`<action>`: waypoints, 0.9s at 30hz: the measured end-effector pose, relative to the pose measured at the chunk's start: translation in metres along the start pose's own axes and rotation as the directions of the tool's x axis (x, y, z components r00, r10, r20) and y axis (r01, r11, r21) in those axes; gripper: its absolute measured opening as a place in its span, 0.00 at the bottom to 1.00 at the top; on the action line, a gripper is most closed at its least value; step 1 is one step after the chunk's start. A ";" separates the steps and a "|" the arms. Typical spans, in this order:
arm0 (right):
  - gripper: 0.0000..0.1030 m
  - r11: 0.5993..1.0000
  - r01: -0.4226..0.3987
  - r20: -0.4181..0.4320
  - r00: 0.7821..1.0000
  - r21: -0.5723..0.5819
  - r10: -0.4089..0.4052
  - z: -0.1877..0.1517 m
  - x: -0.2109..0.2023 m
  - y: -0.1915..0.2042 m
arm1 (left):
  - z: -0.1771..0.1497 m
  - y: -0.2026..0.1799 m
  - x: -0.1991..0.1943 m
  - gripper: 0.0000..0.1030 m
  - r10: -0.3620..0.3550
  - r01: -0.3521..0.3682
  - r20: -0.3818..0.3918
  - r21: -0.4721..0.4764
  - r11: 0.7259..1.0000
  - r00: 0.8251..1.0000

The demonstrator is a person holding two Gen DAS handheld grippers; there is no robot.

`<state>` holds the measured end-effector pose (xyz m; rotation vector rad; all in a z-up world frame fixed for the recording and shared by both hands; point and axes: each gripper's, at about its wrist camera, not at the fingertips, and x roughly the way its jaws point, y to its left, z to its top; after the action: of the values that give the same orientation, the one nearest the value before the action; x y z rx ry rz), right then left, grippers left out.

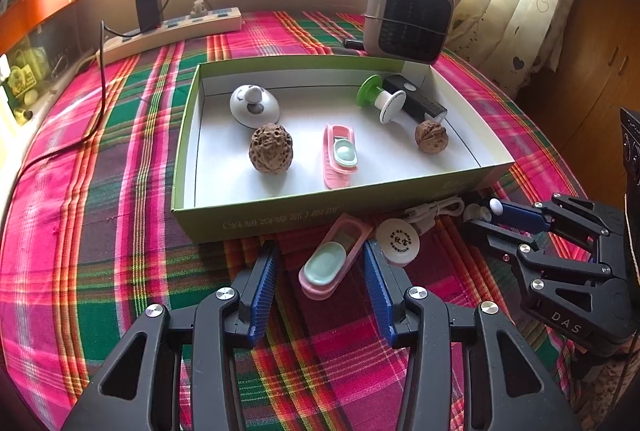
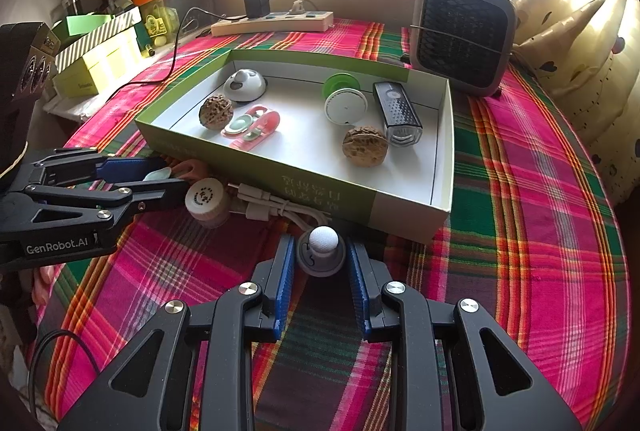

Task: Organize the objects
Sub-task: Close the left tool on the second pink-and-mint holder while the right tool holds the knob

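The left hand-held gripper (image 1: 320,263) stood spread apart around the pink clip (image 1: 334,255), just at 6 o'clock of the green box (image 1: 280,217); the right hand-held gripper (image 2: 320,259) bracketed the grey knob toy (image 2: 321,255), contact unclear

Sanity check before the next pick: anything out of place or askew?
Four items lie outside the green box, on the cloth against its front wall: pink clip between the open left gripper fingers, round white cap, coiled white cable, and grey knob between the right gripper fingers.
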<state>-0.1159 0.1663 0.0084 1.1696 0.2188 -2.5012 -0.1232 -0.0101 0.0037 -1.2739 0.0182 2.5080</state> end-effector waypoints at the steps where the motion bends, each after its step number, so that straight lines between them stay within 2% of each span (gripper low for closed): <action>1: 0.27 1.000 0.000 0.000 1.000 -0.001 0.000 0.000 0.000 0.000 | 0.001 0.000 0.001 0.40 0.002 -0.002 -0.001 0.001 1.000 1.000; 10: 0.27 1.000 0.000 0.000 1.000 -0.001 0.000 0.000 0.000 0.000 | 0.002 -0.008 0.005 0.40 0.048 -0.048 0.000 0.053 0.997 0.999; 17: 0.27 1.000 0.001 -0.003 1.000 -0.001 -0.001 0.000 0.000 0.000 | 0.003 -0.008 0.006 0.40 0.056 -0.056 0.007 0.048 0.997 0.998; 27: 0.27 1.000 0.008 -0.014 1.000 0.002 -0.008 -0.001 0.002 -0.001 | 0.002 -0.004 0.004 0.27 0.074 -0.074 0.013 0.032 0.997 0.997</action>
<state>-0.1165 0.1669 0.0065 1.1893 0.2246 -2.5012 -0.1252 -0.0048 0.0023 -1.2683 0.1046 2.5666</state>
